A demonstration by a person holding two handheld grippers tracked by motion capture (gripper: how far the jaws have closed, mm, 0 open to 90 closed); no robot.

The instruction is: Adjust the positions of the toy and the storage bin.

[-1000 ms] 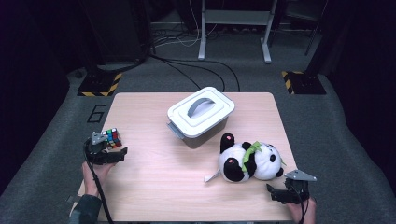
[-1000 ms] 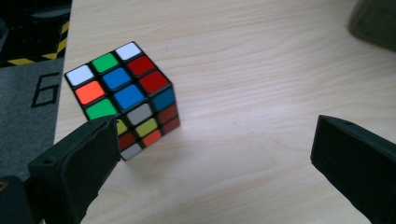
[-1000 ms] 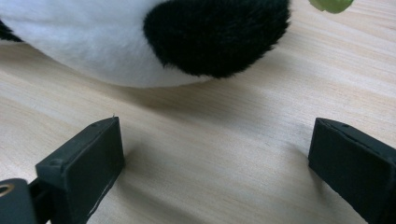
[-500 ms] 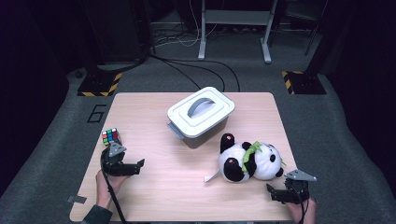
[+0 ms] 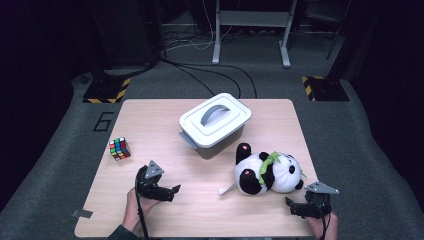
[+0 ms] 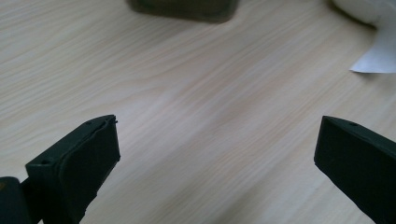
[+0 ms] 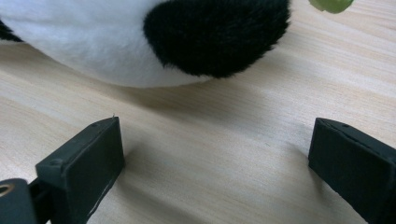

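1. L gripper (image 5: 172, 190) sits low over bare table (image 5: 150, 115), jaws spread wide w/ nothing between them. It points toward the panda side, prob. lining up for a reach that way. Cube (image 5: 119, 148) sits apart, back by the table's left edge.
2. R gripper (image 5: 292, 210) also gapes wide, empty, resting near the front right corner just short of the plush panda (image 5: 267, 172). Looks parked for a grab at the toy.
3. Panda lies on its side, front right of the table, near the lidded white box (image 5: 215, 125) but not touching it.
4. R gripper view gives what the high view can't: a black furry patch (image 7: 217, 35) close ahead of the jaws, clear wood between.
5. L gripper view adds a white tag (image 6: 378, 56) flat on the wood and the box's dark base (image 6: 184, 8) at top; high view alone shows the whole layout.
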